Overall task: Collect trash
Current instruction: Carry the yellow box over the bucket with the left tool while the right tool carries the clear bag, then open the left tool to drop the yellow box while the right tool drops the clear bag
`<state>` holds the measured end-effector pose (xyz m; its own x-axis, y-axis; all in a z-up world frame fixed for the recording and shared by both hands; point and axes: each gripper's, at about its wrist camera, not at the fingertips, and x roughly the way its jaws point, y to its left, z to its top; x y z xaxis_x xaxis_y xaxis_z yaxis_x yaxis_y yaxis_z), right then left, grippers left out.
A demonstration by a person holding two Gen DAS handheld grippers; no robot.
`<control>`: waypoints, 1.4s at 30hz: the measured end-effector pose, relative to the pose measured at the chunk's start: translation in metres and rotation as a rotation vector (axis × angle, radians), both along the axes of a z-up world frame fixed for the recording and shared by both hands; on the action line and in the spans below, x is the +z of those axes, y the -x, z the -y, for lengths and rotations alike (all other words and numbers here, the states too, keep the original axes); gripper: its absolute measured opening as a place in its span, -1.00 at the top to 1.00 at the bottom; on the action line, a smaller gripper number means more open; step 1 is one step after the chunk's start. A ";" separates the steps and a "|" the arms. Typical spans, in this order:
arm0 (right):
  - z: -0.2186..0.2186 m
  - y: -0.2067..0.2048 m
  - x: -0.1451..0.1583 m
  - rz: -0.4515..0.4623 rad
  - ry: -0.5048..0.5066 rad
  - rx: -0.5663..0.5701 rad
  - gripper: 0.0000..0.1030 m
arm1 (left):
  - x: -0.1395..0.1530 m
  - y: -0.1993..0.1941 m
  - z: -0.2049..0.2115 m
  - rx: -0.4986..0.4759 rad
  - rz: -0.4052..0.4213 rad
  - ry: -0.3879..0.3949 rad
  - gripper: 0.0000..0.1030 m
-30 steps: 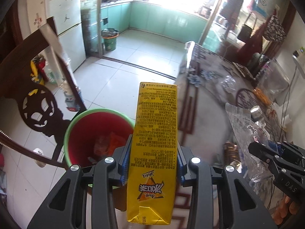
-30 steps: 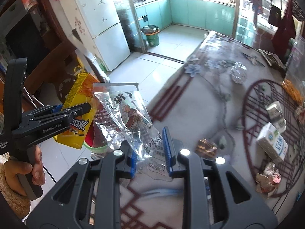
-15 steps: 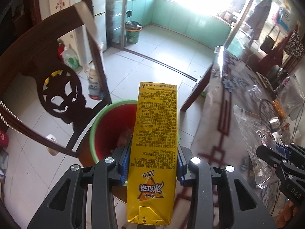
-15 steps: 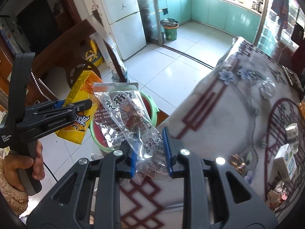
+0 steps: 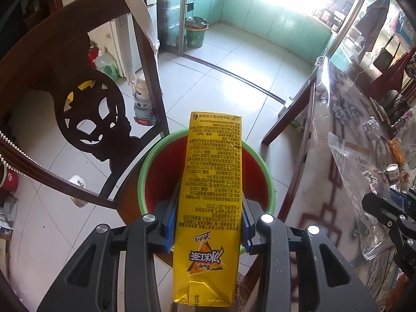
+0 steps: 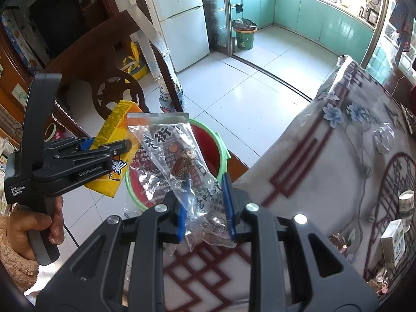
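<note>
The left tool (image 5: 208,223) is clamped on a yellow carton (image 5: 212,197), its blue pads pressed against both long sides, and holds it above the mouth of the bin (image 5: 270,182), a red bucket with a green rim standing on the floor beside the tabletop (image 6: 325,161). From the left wrist view the carton's far end hangs over the bin's opening, so a release here would probably drop it inside, though the carton hides much of the bin's bottom. The right tool (image 6: 205,208) is closed on a clear wrapper (image 6: 179,161) with printed characters, gripping its lower part while the rest stands up loosely; it sits near the tabletop's edge, just beside the bin and slightly short of its opening. Neither piece is in the bin yet, so this pair is carried but not dropped. More seems left to do: on the tabletop a small white box (image 6: 394,241), a crumpled clear wrapper (image 6: 384,136) and some bits at the far right edge lie well apart from the bin, though which of them count as trash cannot be told. A dark chair (image 5: 85,109) stands close behind the bin.
</note>
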<state>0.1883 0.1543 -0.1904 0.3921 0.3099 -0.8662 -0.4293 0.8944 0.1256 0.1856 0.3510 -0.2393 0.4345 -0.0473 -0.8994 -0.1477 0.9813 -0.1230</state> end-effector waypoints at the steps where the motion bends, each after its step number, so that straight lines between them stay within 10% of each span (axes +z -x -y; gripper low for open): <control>1: -0.001 -0.002 -0.001 -0.003 0.001 0.001 0.54 | -0.002 -0.002 0.000 -0.001 -0.005 0.000 0.31; 42: -0.045 -0.024 -0.020 -0.037 0.026 0.080 0.54 | -0.044 -0.018 -0.021 0.022 -0.115 0.005 0.31</control>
